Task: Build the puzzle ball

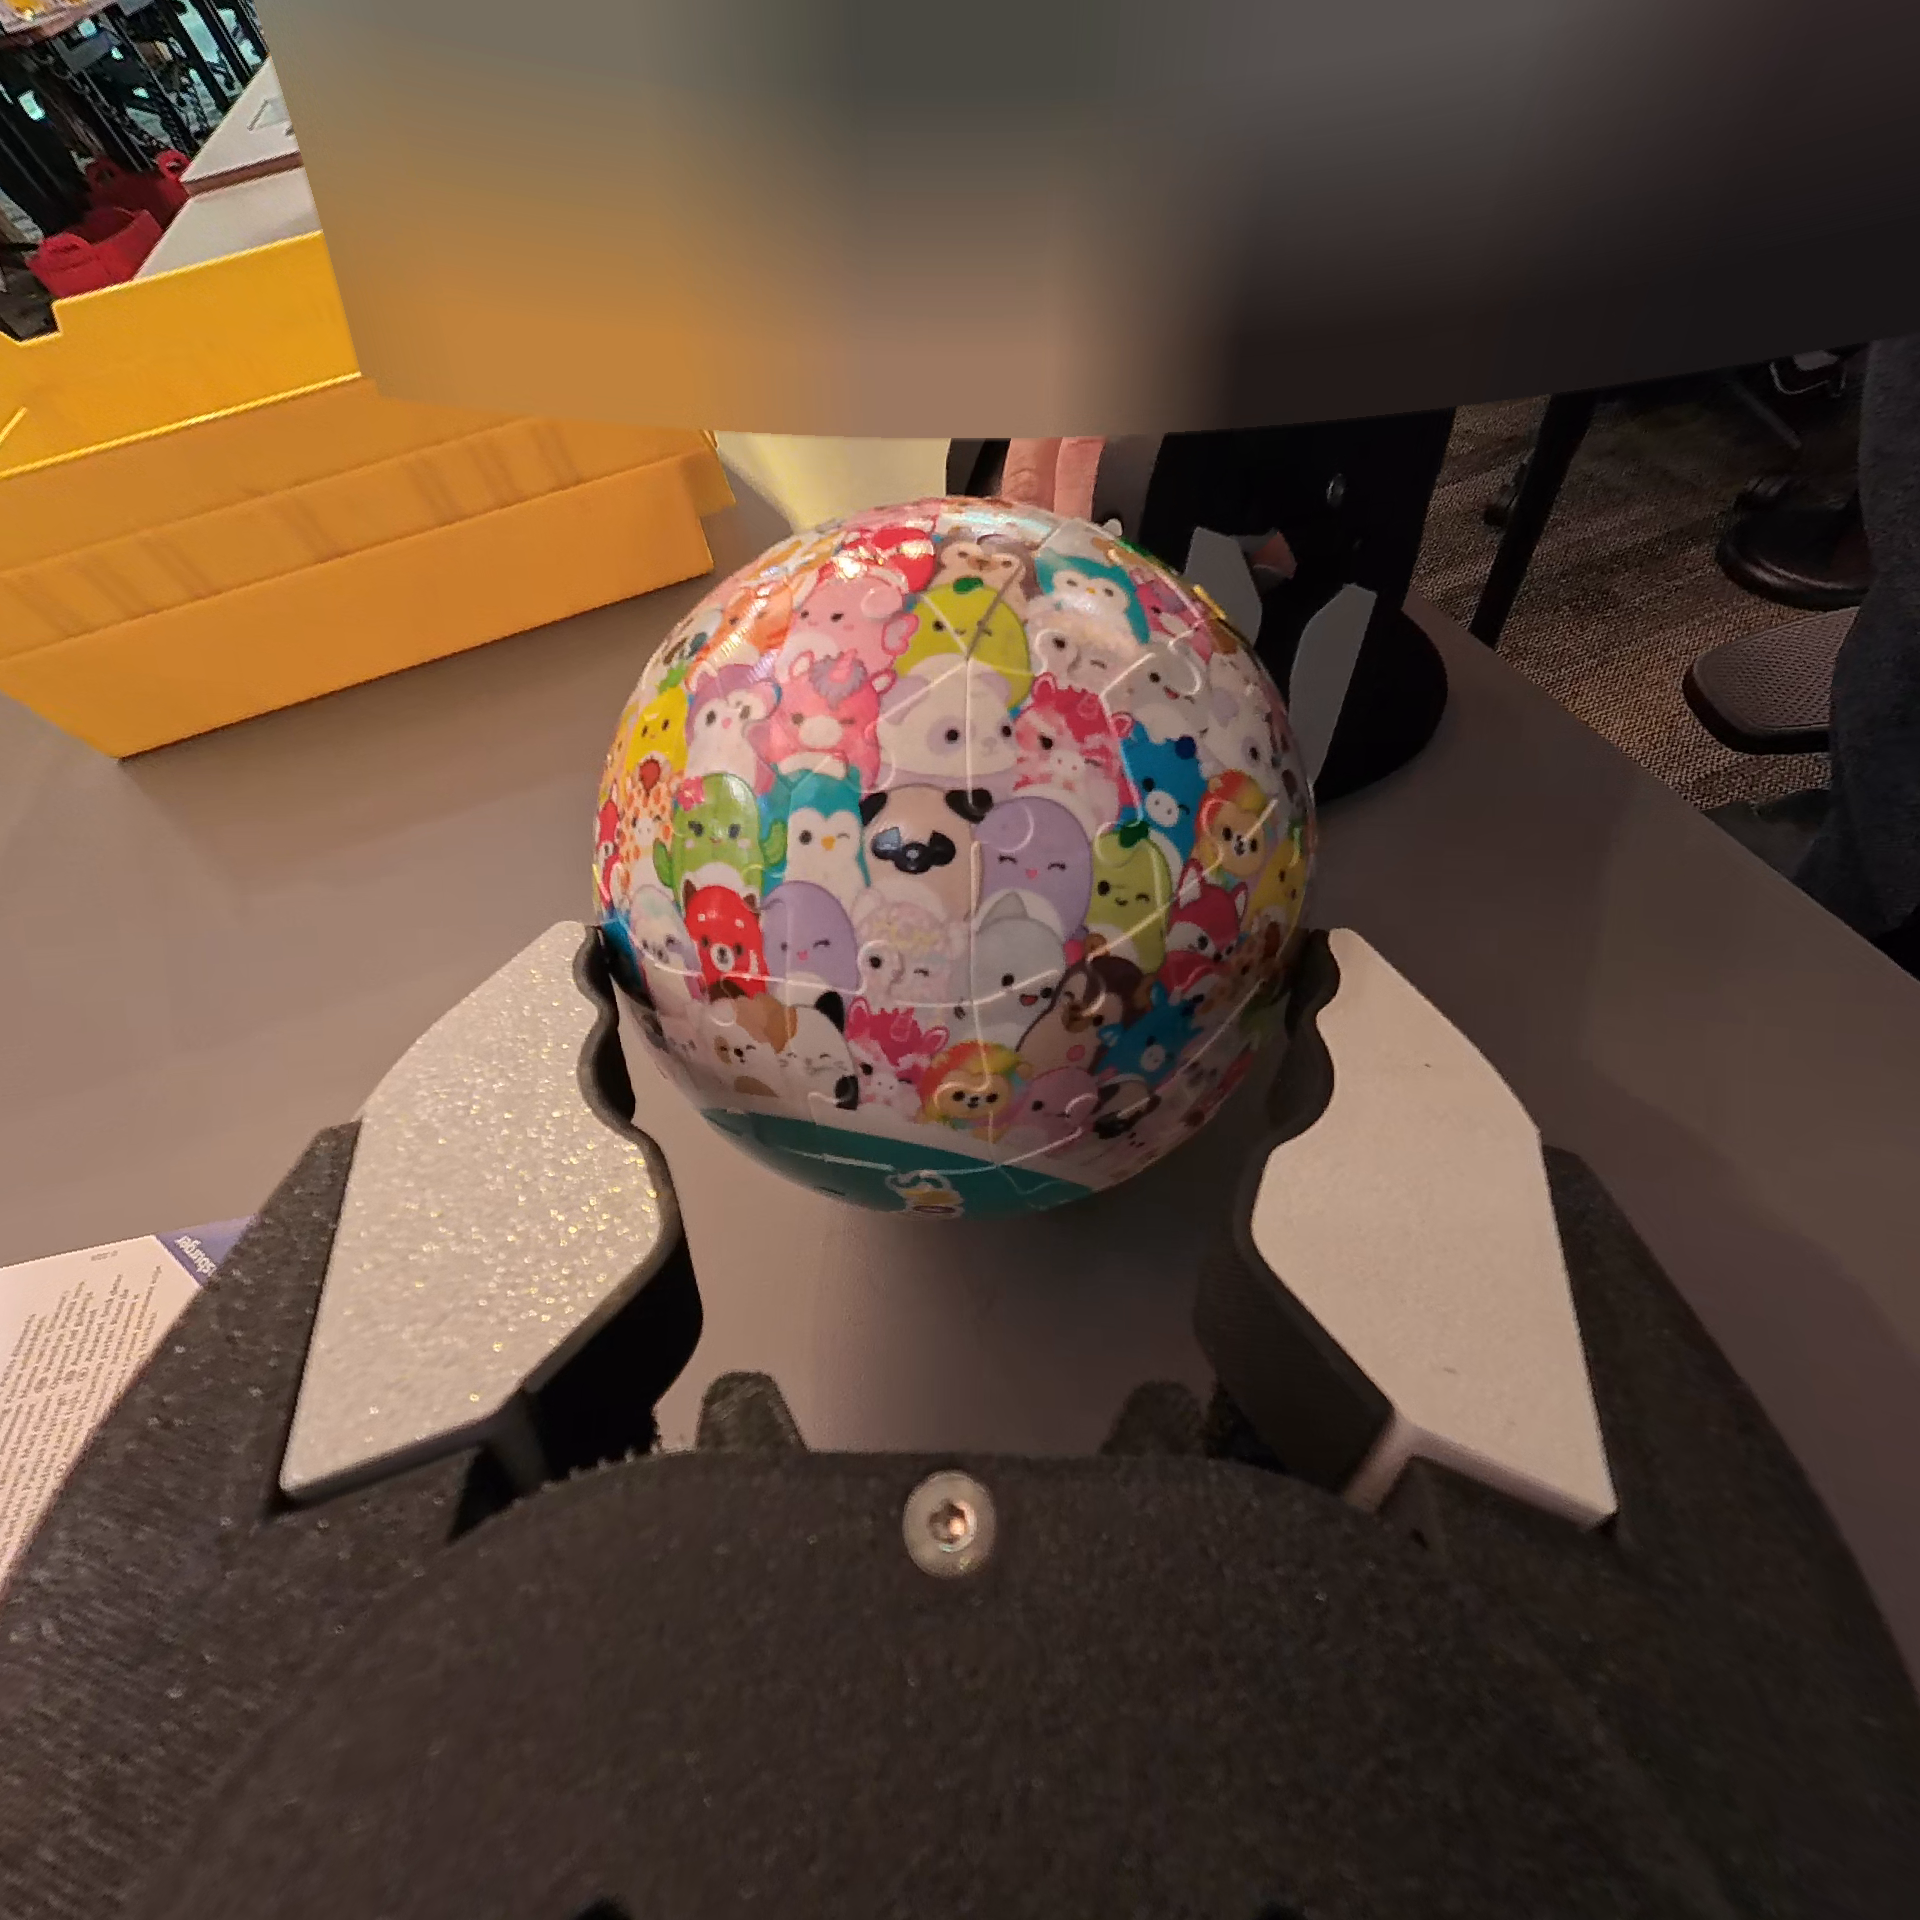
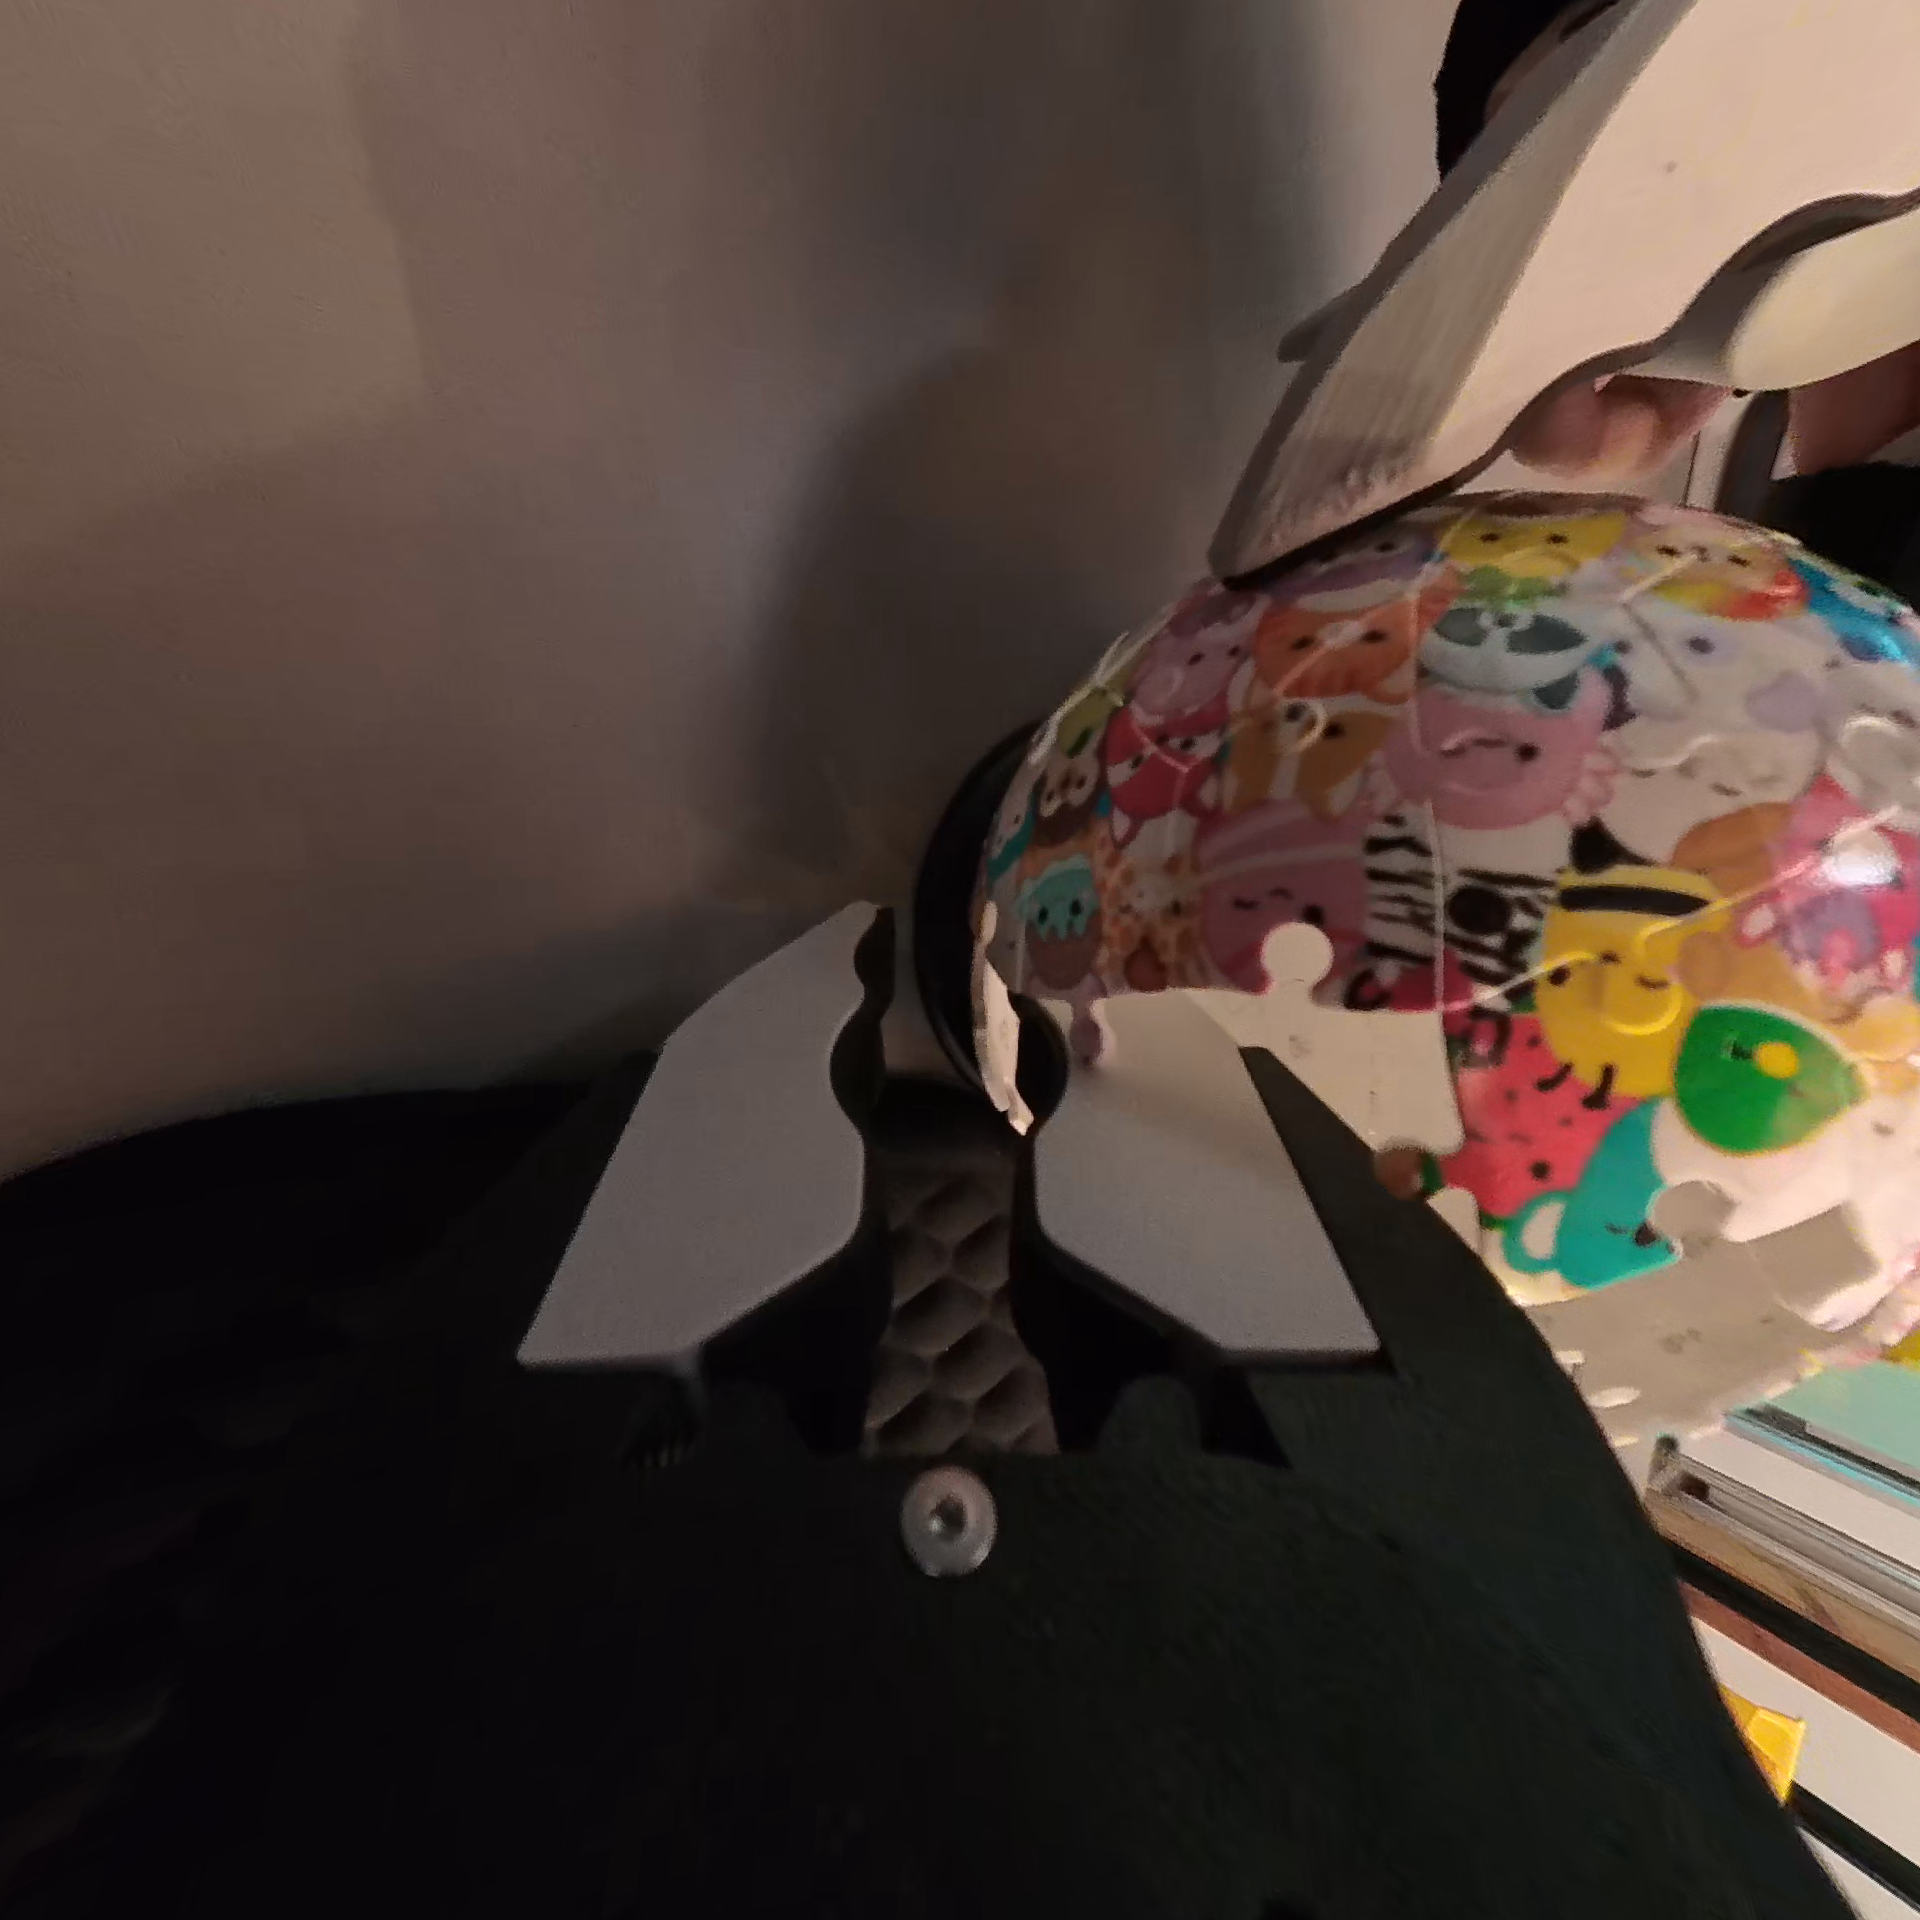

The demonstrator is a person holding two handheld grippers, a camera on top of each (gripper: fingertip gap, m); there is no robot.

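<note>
Left gripper [image 1: 951, 966] clamped on puzzle ball [image 1: 956, 862]; right gripper [image 2: 951, 1023] nearly together, pinching loose piece [image 2: 1003, 1049] just left of the gap [image 2: 1247, 1049].

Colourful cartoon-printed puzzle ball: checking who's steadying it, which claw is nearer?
Left. The left claw grips the colourful cartoon-printed puzzle ball on both sides; the right claw hovers at its open gap.

Tiny, unreadable print on leaflet [image 1: 73, 1351].
</note>
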